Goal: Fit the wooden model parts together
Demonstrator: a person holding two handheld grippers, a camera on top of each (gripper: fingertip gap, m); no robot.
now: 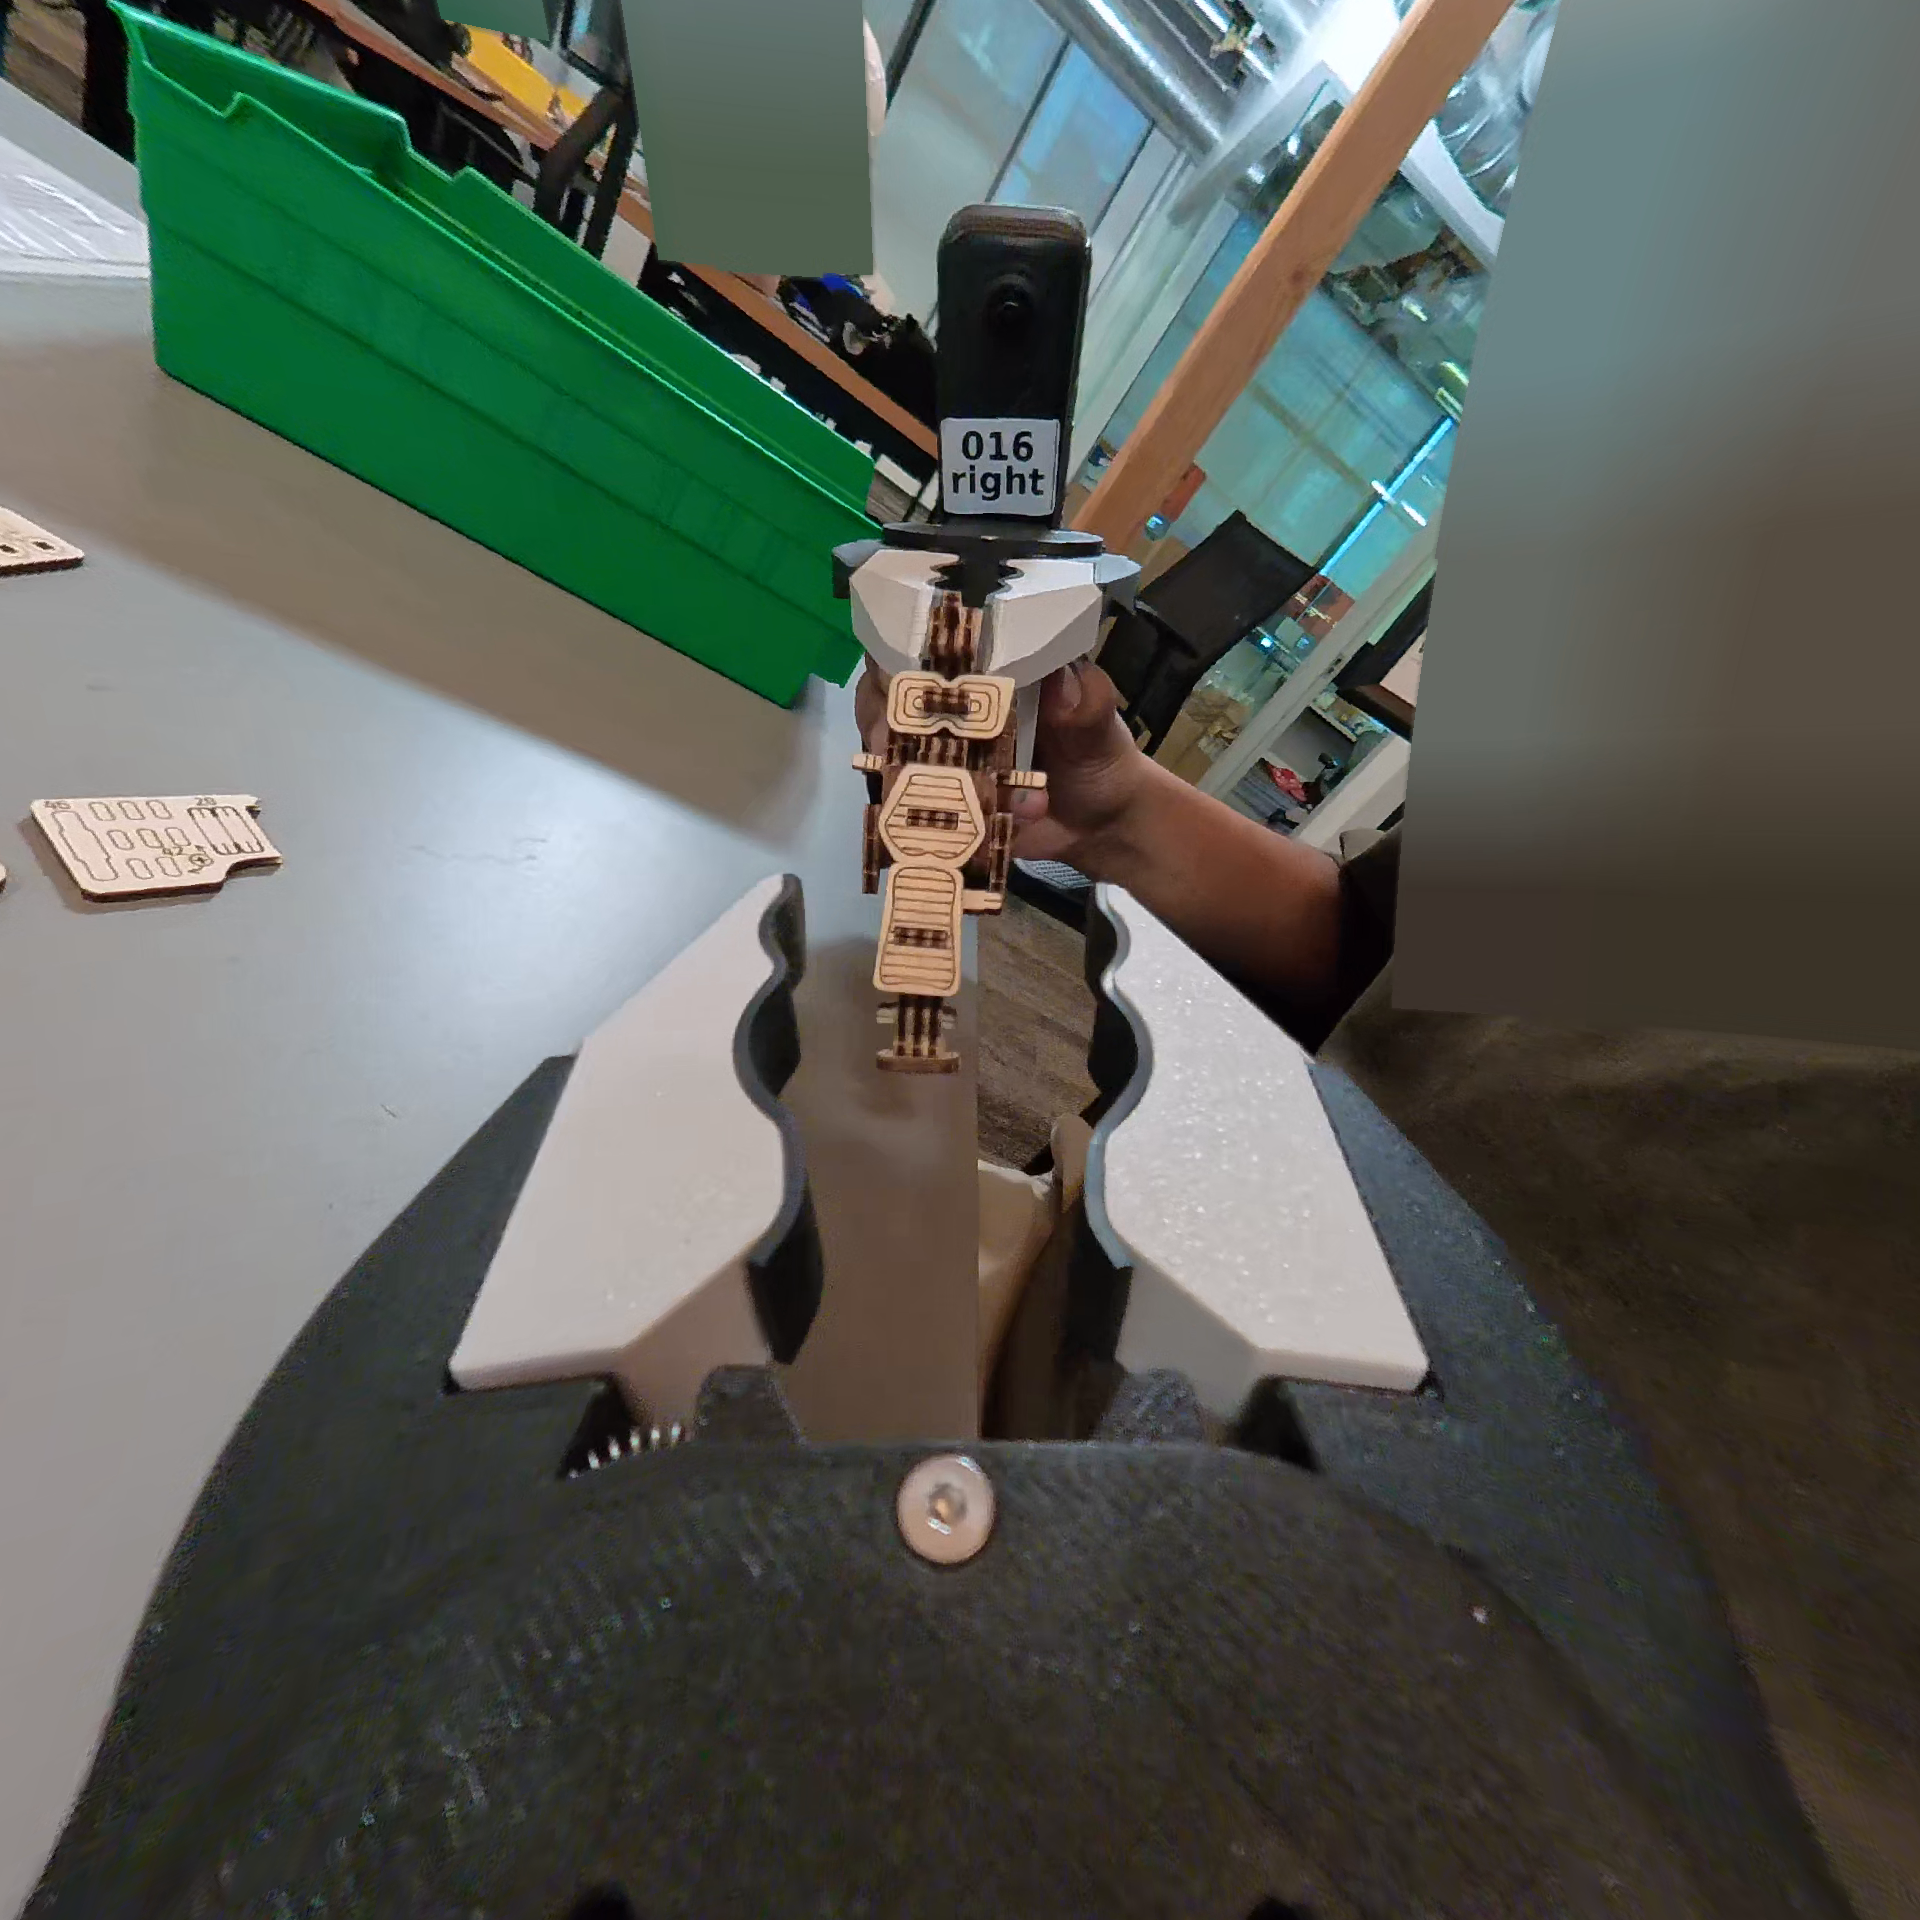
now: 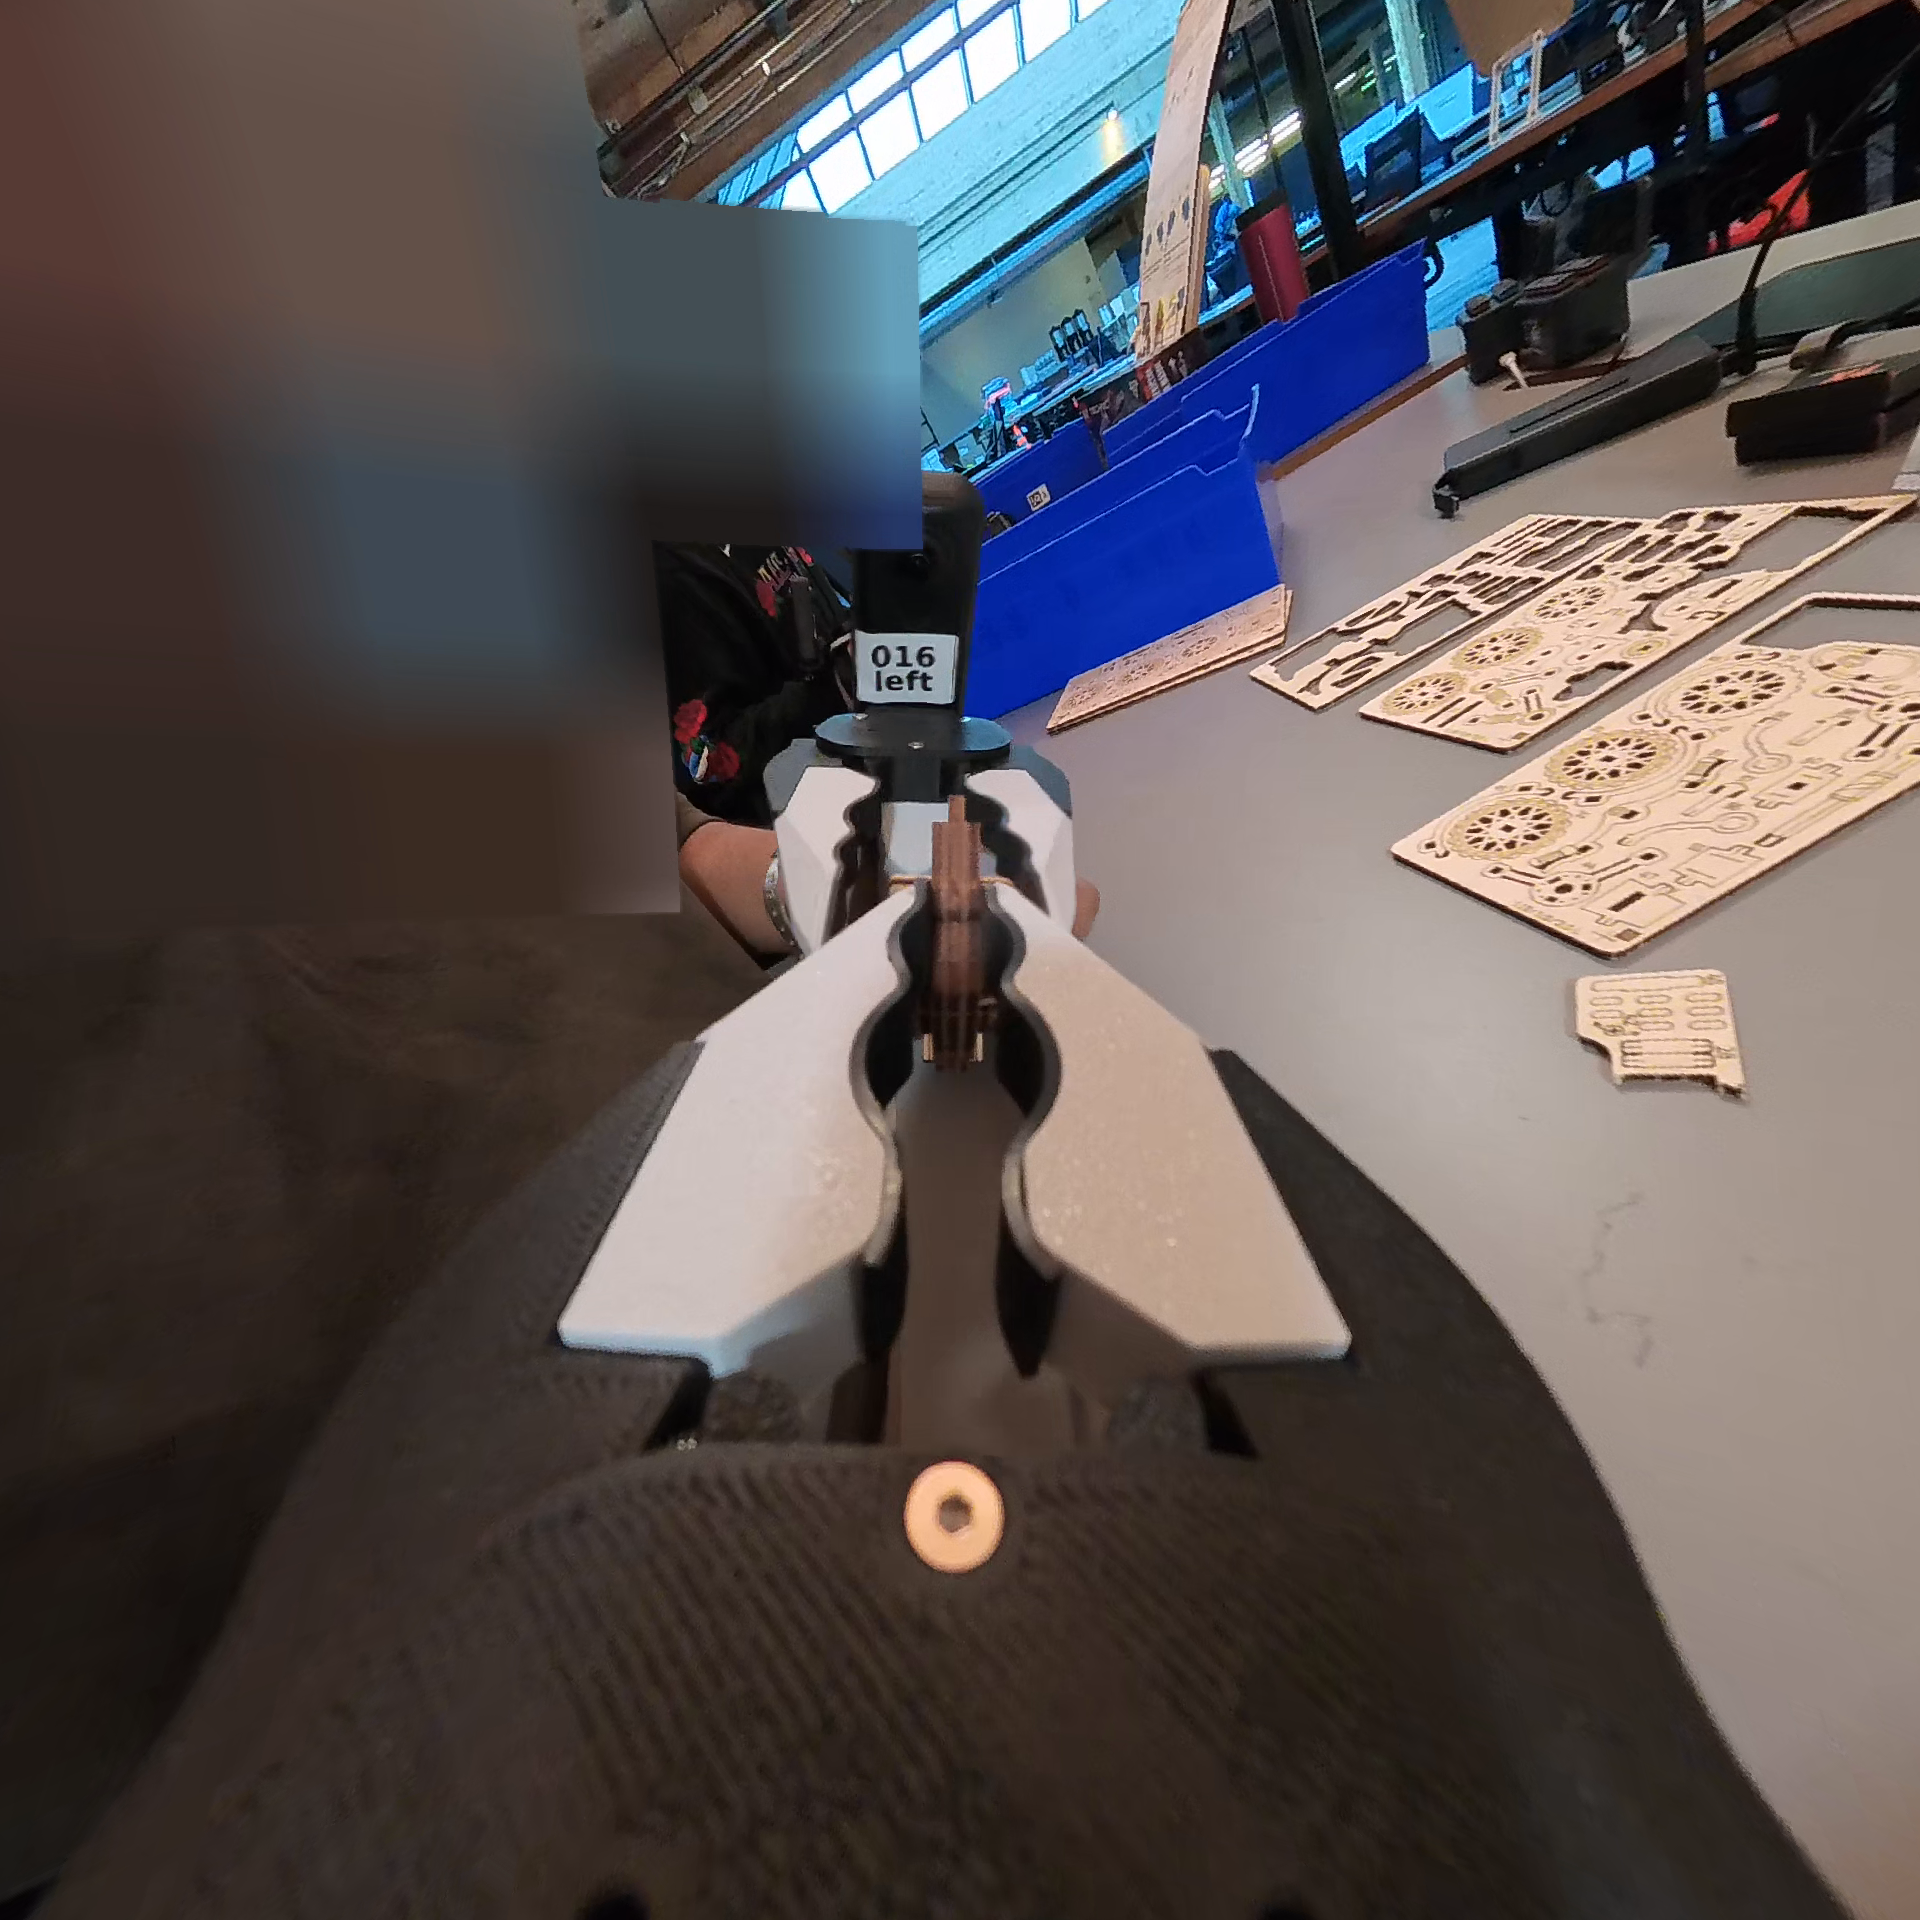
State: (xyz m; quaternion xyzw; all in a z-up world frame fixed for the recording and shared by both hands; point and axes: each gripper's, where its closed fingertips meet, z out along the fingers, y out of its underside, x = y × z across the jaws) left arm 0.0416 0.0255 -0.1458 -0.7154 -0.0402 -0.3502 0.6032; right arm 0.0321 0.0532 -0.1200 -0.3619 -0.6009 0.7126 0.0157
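Observation:
A wooden model assembly (image 1: 928, 831) of stacked laser-cut plates on a dark slotted spine is held off the table. My right gripper (image 2: 956, 920) is shut on the model's (image 2: 951, 935) near end; in the left wrist view the right gripper (image 1: 961, 634) faces me from above. My left gripper (image 1: 945, 914) is open and empty. The free end of the model reaches in between its white fingers (image 1: 665, 1132), touching neither as far as I can see. In the right wrist view the left gripper (image 2: 935, 847) stands open just beyond the model.
The grey table (image 1: 416, 675) carries a green bin (image 1: 468, 343) at the back left and a small cut-out wooden sheet (image 1: 156, 847). On the right lie several wooden part sheets (image 2: 1662, 790), a small sheet piece (image 2: 1657, 1029), blue bins (image 2: 1143, 561) and black devices (image 2: 1579, 416). A hand (image 1: 1081, 769) holds the right gripper. Tip to tip, the grippers are about 5 centimeters apart.

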